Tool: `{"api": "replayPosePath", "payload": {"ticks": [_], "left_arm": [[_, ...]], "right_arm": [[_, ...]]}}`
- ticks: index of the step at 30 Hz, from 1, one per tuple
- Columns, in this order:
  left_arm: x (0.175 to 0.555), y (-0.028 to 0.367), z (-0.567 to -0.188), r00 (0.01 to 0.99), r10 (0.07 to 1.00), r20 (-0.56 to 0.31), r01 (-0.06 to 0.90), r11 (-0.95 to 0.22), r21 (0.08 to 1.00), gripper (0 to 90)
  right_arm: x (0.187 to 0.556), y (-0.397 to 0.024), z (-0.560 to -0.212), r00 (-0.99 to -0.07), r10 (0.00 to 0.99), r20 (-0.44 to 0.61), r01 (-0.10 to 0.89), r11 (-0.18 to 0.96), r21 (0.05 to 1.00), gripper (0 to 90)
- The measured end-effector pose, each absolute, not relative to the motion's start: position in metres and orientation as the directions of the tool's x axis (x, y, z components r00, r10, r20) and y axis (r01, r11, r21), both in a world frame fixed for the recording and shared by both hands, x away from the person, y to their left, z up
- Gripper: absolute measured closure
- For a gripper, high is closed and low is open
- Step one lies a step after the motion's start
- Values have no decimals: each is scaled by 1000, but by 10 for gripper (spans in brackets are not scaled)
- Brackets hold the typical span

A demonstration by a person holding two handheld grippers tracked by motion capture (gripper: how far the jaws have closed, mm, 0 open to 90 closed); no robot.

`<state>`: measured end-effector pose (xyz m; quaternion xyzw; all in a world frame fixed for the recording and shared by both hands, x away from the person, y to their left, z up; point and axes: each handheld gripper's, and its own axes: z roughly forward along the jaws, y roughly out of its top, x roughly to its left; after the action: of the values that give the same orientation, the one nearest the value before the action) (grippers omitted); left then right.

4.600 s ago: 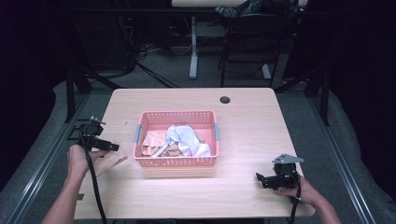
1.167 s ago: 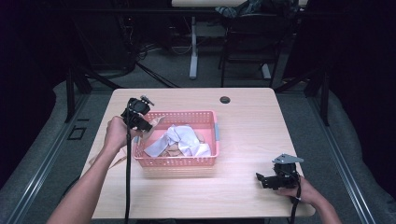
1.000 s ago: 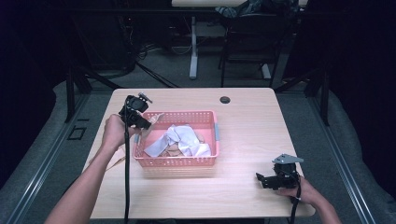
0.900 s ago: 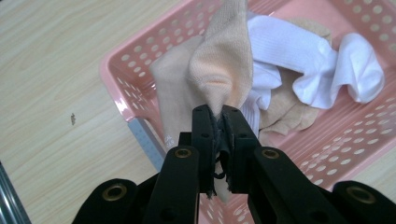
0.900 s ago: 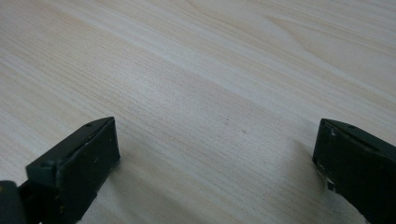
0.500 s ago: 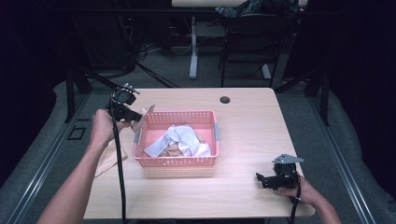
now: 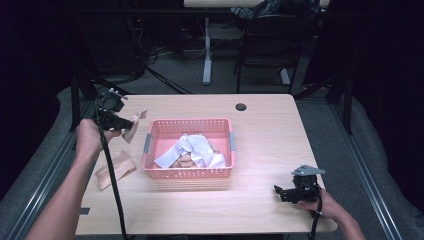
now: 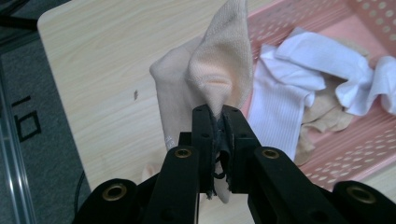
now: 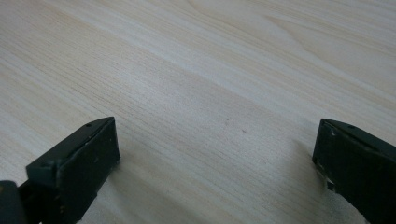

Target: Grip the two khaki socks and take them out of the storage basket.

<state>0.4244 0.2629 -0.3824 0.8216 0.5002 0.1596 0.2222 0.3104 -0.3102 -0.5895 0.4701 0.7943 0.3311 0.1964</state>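
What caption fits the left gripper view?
Left hand-held gripper pinching a beige fabric sock beside the pink plastic basket.

A rotated mark reading "10" stands on the grey floor (image 8: 21,93).

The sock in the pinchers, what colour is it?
Pale peach sock, seen best in the left gripper view.

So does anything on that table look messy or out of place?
A little. One beige sock lies crumpled on the table left of the pink basket, and the left claw holds another sock pinched, hanging limp. The socks in the basket are a tangled heap. Nothing looks damaged.
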Motion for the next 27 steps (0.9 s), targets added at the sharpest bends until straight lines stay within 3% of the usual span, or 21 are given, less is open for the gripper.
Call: {"api": "replayPosePath", "payload": {"ticks": [14, 27], "left_arm": [[411, 308, -410, 370, 929, -3, 806, -319, 498, 845], [411, 311, -453, 377, 925, -55, 838, -315, 447, 845]], "right_arm": [[311, -310, -589, -482, 876, 0, 618, 340, 709, 0], [311, -310, -589, -481, 877, 0, 618, 339, 709, 0]]}}
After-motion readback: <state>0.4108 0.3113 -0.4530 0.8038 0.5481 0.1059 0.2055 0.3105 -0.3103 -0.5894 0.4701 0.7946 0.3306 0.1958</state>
